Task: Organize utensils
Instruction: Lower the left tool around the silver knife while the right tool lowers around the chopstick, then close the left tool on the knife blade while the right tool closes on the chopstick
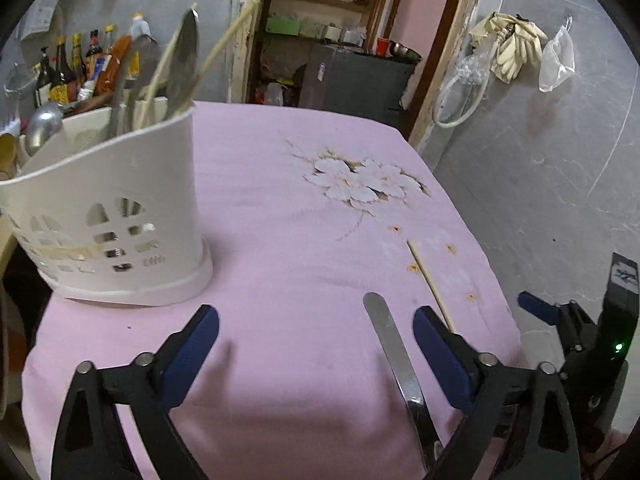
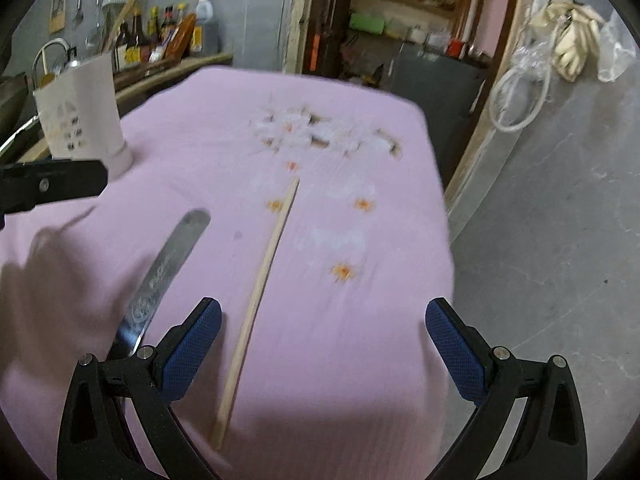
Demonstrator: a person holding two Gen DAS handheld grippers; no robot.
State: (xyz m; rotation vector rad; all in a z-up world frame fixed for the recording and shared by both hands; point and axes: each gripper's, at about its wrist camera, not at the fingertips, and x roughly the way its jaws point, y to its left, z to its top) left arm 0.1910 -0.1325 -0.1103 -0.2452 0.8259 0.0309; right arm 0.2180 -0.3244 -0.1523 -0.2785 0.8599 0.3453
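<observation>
Pink cloth (image 1: 280,240) covers the counter. Both pairs of fingers, left (image 1: 316,344) and right (image 2: 324,340), are spread wide, empty. One chopstick (image 2: 260,292) lies between the right fingers; a metal utensil handle (image 1: 394,356) lies just inside the left pair's right finger.

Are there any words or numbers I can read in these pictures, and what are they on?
None can be read.
Flat steel utensil handle: engraved pattern, too blurred to read.
Dark sauce bottles on the shelf: yellow labels too small.
Black tag on the right gripper's body: white scribble, unreadable.
Grey cabinet's sticker: too small.
</observation>
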